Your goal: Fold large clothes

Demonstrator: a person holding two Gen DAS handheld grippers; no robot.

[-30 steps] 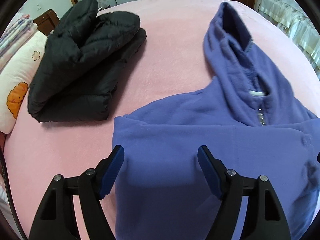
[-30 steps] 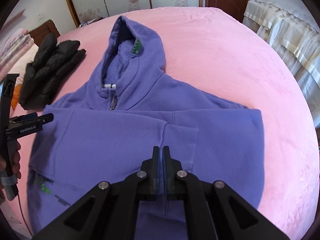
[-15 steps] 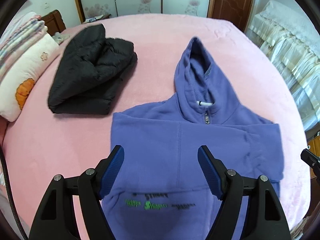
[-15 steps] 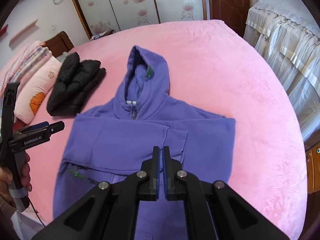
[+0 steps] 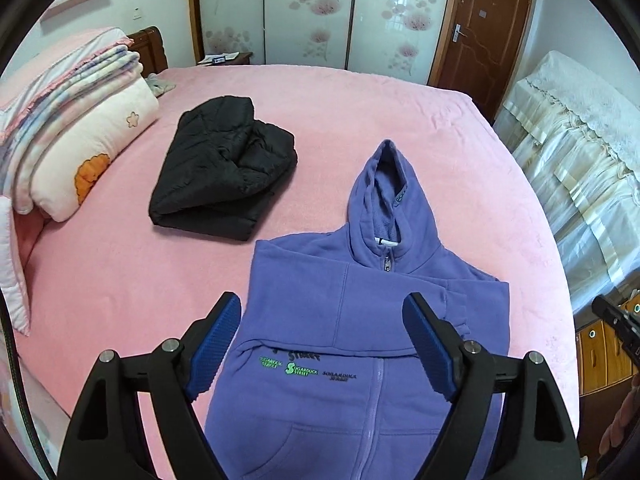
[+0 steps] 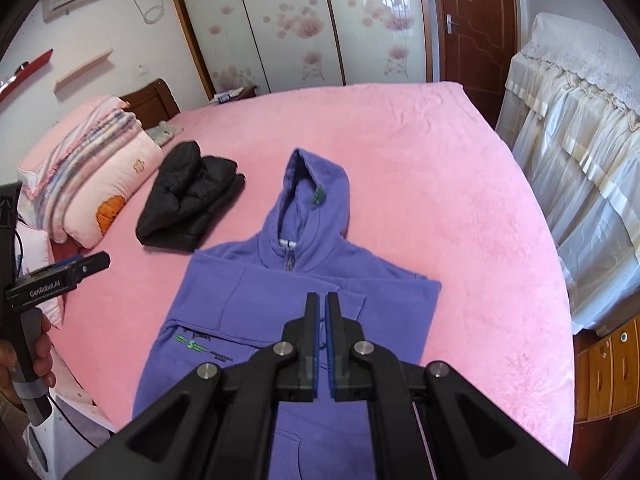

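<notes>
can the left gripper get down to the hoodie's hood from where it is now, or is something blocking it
Probably yes. The left gripper hangs open and empty above the purple hoodie, and the hood lies flat and uncovered on the pink bedspread. The black jacket sits off to one side, clear of it.

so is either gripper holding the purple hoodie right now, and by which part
Nothing is held. The left gripper is open above the purple hoodie; its jaws have just been opening, nothing between them. The right gripper is shut on nothing.
</notes>
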